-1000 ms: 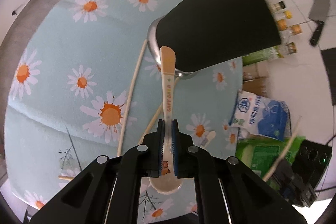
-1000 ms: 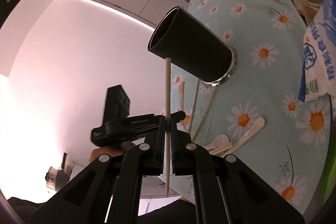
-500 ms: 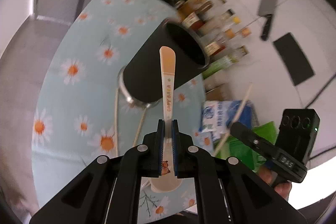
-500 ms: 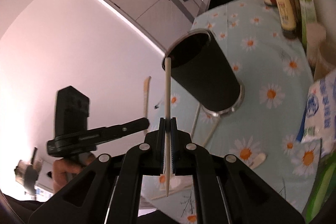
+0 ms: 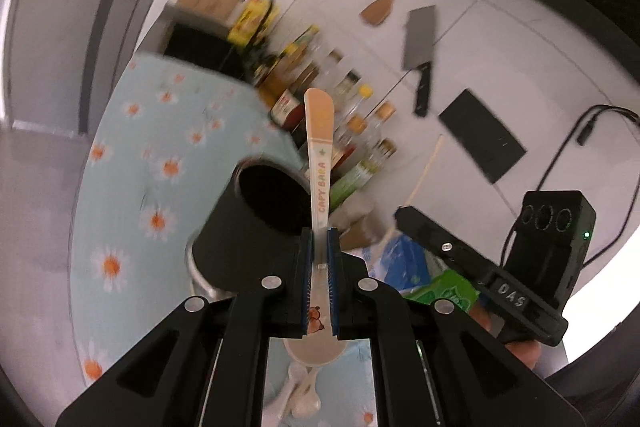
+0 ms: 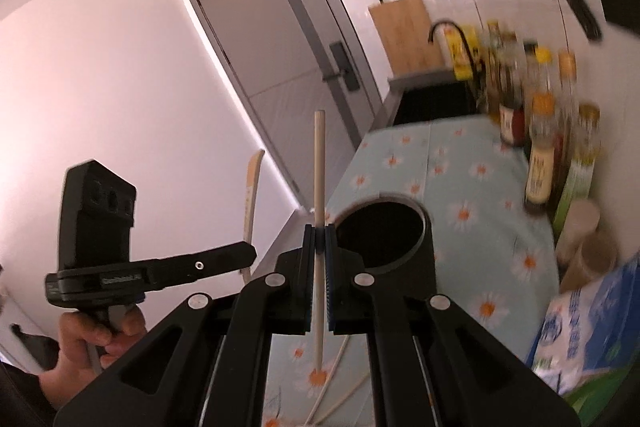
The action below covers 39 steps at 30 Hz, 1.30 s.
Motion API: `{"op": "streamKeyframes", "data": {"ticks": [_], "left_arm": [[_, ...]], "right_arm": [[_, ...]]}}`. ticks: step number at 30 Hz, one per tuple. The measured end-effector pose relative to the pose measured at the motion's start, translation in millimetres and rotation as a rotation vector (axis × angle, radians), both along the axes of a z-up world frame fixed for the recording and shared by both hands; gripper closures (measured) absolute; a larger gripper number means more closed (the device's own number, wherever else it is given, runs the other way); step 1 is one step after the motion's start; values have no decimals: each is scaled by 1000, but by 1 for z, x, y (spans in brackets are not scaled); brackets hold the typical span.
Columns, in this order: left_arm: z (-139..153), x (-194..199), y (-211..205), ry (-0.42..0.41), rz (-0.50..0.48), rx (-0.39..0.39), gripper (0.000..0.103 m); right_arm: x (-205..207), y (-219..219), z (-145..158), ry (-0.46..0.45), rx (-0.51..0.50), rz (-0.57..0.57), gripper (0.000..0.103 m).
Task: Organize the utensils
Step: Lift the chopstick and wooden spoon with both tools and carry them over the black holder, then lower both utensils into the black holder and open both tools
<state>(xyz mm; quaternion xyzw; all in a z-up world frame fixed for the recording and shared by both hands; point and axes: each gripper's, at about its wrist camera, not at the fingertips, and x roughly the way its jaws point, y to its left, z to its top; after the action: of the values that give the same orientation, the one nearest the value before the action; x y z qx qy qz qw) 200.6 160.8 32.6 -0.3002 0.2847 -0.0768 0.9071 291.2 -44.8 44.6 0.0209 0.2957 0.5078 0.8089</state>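
The left gripper [image 5: 319, 259] clamps a spoon [image 5: 319, 147] upright. The right gripper [image 6: 319, 259] clamps 1 chopstick [image 6: 319, 167], likely so both drop into the black holder [image 5: 256, 223].

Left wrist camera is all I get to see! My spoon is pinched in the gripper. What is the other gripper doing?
Observer: The right gripper is shut on a chopstick, gripped partway along so both ends stick out past the pads.
Operator: Where is the black cup from over there?
Observer: The black cup sits just right of that gripper's tips, its dark mouth facing the camera.
Operator: Are there more sticks on the table?
Observer: Yes, more chopsticks lie on the daisy tablecloth below the cup.
Operator: Can you see my gripper too?
Observer: Yes, the left gripper shows at the left, held by a hand, with the spoon handle pointing up.
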Motion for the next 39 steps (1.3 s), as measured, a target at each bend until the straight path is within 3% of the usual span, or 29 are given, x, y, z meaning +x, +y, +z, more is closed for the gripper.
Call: {"op": "streamKeyframes", "data": {"ticks": [6,17,25,30,39], "left_arm": [[23,10,4,-122,-33,78,97],[42,41,-2,-303,-67,254,97],[26,63,-1,-318,-93,272,97],[1,74,0,-323,-85,267,97],[-41,87,2,-241,-78,259,97]], "right_arm": [[8,2,22,-93,69,-137,97],[25,10,49,-201,130,-215,97],[39,20,40,-195,108,-258,97],[58,27,16,-108,79,-294,97],[61,43,-25,-90,-8,-292,97]]}}
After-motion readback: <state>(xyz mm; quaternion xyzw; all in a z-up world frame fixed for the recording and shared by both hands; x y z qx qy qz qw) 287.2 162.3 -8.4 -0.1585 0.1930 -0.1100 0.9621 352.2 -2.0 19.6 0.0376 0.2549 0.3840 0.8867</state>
